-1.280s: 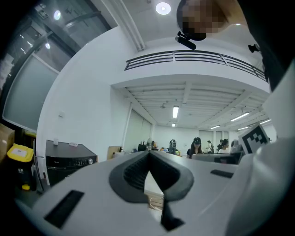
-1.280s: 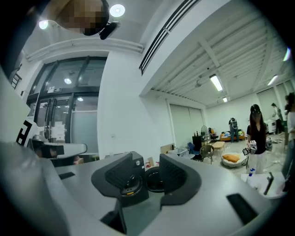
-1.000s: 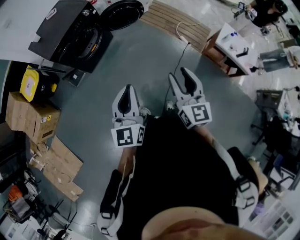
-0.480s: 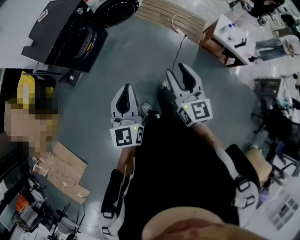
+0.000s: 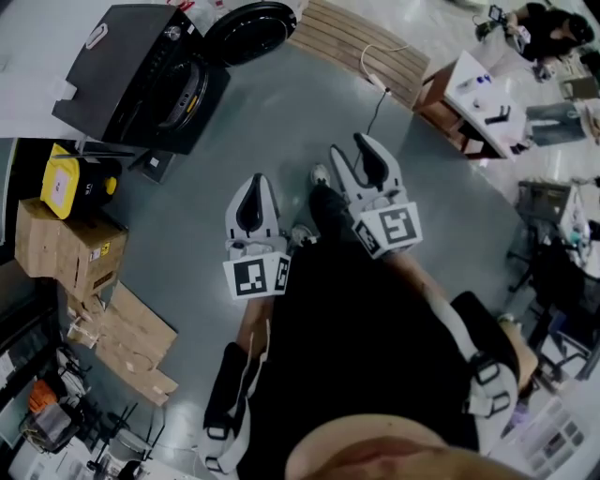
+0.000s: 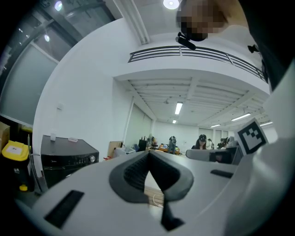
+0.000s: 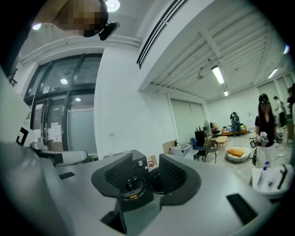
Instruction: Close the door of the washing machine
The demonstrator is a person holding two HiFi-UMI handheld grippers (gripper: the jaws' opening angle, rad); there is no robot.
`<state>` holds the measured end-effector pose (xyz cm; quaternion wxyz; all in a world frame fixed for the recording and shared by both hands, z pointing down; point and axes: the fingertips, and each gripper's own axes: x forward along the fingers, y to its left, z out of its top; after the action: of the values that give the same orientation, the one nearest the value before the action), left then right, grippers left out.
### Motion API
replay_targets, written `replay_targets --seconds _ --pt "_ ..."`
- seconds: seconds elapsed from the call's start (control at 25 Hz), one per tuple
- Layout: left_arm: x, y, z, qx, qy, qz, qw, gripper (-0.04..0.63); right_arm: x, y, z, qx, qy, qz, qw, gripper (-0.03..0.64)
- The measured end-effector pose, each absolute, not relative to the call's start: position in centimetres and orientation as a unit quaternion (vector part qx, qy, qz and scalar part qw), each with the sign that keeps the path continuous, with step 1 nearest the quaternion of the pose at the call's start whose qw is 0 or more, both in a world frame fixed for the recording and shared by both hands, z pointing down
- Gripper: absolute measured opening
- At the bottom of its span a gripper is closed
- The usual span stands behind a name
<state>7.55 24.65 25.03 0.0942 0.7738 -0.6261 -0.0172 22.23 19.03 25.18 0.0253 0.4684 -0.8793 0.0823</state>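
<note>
The black washing machine (image 5: 141, 70) stands at the far left of the floor, its round door (image 5: 248, 28) swung open beside it. Both grippers are held at waist height, well short of it. My left gripper (image 5: 254, 181) is shut with nothing in it; in the left gripper view its pads meet at the tip (image 6: 148, 156) and the washing machine (image 6: 69, 159) shows off to the left. My right gripper (image 5: 353, 150) is open and empty. In the right gripper view the washing machine (image 7: 137, 168) and its open door (image 7: 154, 180) show through the gap of the gripper (image 7: 146, 162).
A yellow container (image 5: 70, 173) and cardboard boxes (image 5: 66, 248) sit left of me, below the machine. A wooden pallet (image 5: 352, 37) with a white cable (image 5: 373, 84) lies ahead. A small table (image 5: 478, 94) stands at the right. My shoes (image 5: 319, 187) are on grey floor.
The view has swung slightly and the washing machine sits a little lower and nearer. A foot has stepped forward between the grippers. Both grippers keep their pose and state.
</note>
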Motion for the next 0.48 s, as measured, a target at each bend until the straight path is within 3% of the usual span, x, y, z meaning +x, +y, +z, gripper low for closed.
replay_targets --seconds 0.48 --pt "9.0 7.8 23.2 0.744 -0.662 -0.021 0.088 0.005 22.7 0.9 25.2 0.418 -0.904 0.080 0.035 0.161"
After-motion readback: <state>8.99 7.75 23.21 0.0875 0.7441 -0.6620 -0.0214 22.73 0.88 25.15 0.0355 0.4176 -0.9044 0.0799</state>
